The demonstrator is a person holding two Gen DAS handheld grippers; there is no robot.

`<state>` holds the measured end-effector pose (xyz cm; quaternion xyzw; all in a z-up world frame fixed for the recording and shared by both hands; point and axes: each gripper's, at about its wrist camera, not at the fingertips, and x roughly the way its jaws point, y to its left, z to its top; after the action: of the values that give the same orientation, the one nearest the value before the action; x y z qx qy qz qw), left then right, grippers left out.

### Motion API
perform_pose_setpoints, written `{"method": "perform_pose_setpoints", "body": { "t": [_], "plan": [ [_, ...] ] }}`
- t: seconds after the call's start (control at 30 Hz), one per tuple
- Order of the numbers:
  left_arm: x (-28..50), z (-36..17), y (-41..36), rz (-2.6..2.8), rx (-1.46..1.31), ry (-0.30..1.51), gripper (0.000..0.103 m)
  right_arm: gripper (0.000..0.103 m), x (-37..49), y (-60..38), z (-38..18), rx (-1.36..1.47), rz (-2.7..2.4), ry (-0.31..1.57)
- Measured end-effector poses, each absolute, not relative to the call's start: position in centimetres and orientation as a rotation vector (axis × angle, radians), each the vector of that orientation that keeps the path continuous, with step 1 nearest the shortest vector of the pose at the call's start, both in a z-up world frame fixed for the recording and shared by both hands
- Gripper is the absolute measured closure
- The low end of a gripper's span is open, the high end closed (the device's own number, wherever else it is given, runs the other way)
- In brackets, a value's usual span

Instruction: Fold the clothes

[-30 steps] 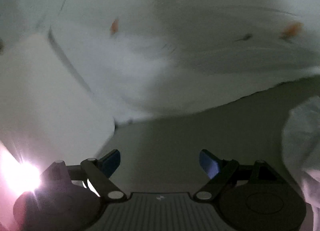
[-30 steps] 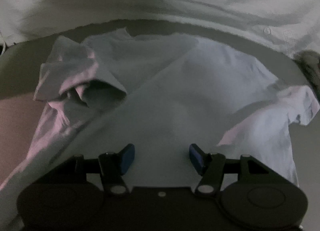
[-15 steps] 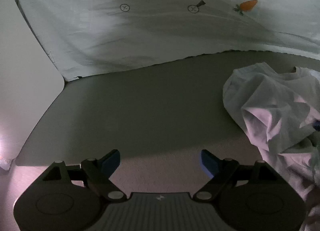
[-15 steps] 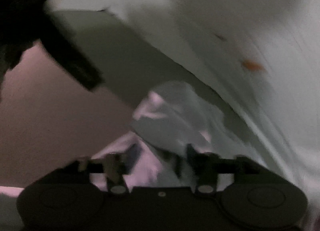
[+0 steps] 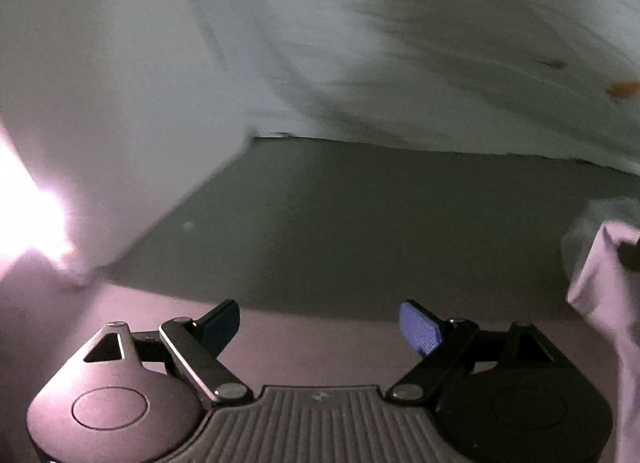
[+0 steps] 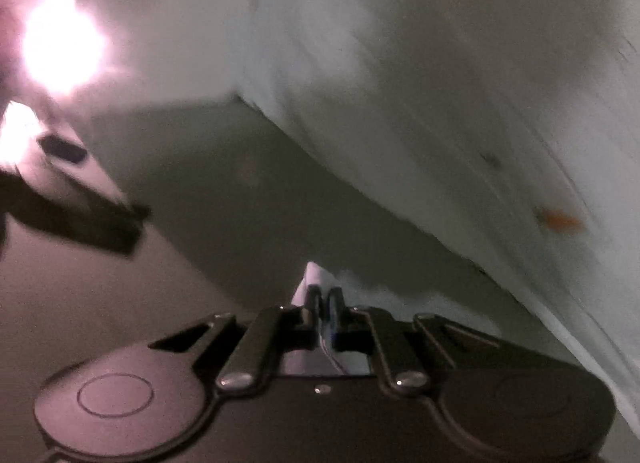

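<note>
between right gripper [image 6: 325, 305] fingertips, pinched white garment [image 6: 316, 277]

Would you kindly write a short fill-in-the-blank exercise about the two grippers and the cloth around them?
1. The right gripper is ____ on a fold of the pale garment.
2. The left gripper has its jaws ____, with nothing between them.
3. The white sheet behind carries small ____ carrot prints.
4. The pads on the left gripper are ____ in colour.

Missing words: shut; open; orange; blue
</note>
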<state>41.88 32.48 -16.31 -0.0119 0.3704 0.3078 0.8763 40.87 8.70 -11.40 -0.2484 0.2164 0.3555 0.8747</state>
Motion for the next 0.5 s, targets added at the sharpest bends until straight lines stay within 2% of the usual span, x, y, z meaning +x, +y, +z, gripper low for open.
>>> {"method": "perform_pose_setpoints", "body": {
  "t": [0.13, 0.2, 0.23, 0.27, 0.4, 0.5],
  "plan": [
    [39.9, -14.8, 36.7, 0.762, -0.146, 0.751, 0.015, 0.096, 42.2, 13.6, -11.2, -0.407, 0.915, 0.548],
    [39.1, -14.1, 37.8, 0.779, -0.206, 0.734, 0.015, 0.081, 42.6, 14.8, -11.5, -0.347, 1.002, 0.617],
    [38.8, -13.7, 38.1, 0.776, -0.226, 0.727, 0.015, 0.061, 42.6, 14.5, -11.3, -0.309, 1.028, 0.632],
    [38.7, -13.5, 38.1, 0.767, -0.236, 0.723, 0.015, 0.053, 42.5, 13.7, -10.9, -0.256, 1.049, 0.629],
    [40.2, -13.0, 35.5, 0.635, -0.179, 0.735, 0.015, 0.052, 43.4, 8.0, -9.6, -0.107, 1.019, 0.615],
    [43.0, -13.1, 32.1, 0.446, -0.116, 0.747, 0.014, 0.051, 45.4, 1.1, -10.5, -0.146, 0.83, 0.579]
  ]
}}
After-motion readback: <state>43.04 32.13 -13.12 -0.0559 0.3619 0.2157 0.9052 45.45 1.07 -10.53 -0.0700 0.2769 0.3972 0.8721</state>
